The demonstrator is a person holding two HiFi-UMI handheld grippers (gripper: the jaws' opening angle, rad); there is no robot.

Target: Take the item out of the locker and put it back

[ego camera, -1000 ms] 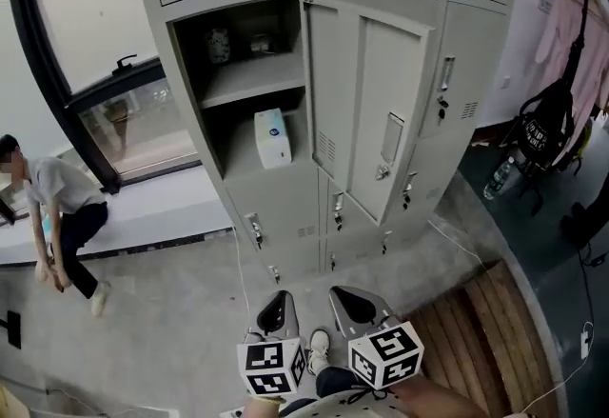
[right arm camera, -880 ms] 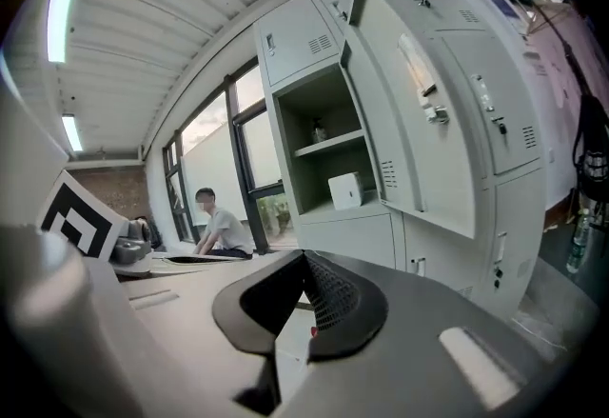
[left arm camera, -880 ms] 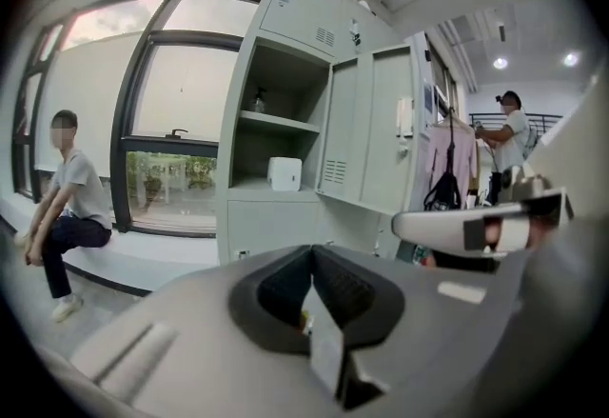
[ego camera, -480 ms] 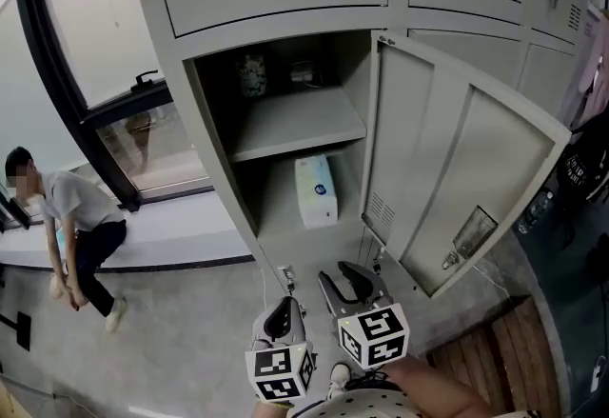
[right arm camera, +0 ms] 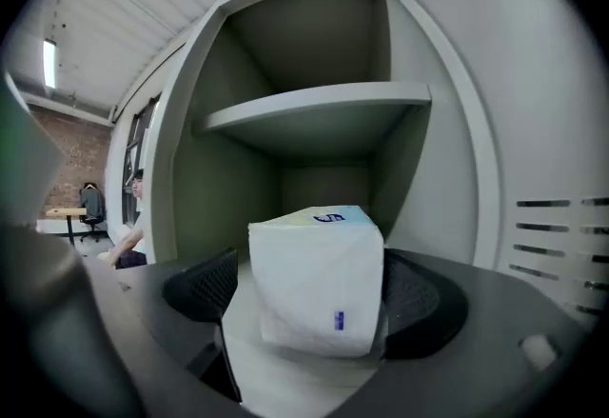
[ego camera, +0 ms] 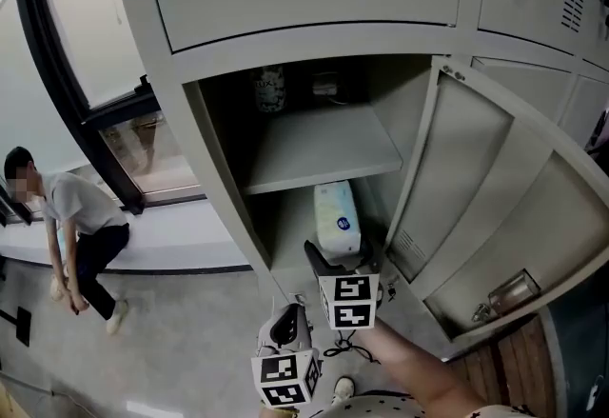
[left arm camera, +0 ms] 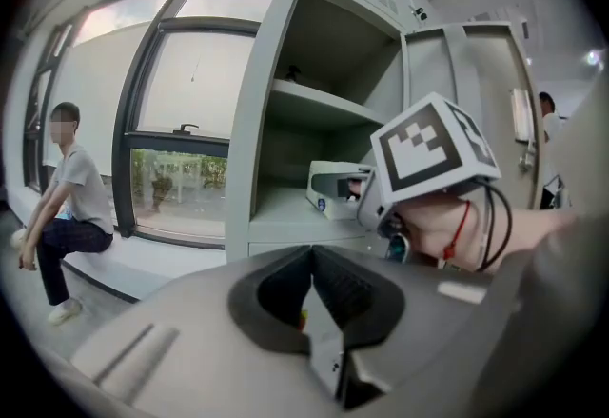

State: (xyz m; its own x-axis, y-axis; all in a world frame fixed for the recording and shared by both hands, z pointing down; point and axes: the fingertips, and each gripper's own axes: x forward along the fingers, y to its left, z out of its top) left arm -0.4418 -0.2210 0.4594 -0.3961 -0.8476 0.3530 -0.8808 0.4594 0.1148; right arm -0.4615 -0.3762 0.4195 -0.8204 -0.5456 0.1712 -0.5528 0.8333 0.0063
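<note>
Bright window (left arm camera: 195,92) daylight, shadowed locker (ego camera: 324,148) interior, fisheye-warped edges

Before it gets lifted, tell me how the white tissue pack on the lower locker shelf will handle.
The tissue pack probably yields when squeezed: its wrapper looks soft and creased. Likely light for its bulk. Boxy and lying flat on the shelf, it shouldn't roll.

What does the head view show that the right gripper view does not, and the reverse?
Head view only: the left claw, held low, and a small patterned container on the upper shelf. Right gripper view only: the jaws of the right claw, opening, one on each side of the tissue pack. Both: that pack lying under the shelf.
</note>
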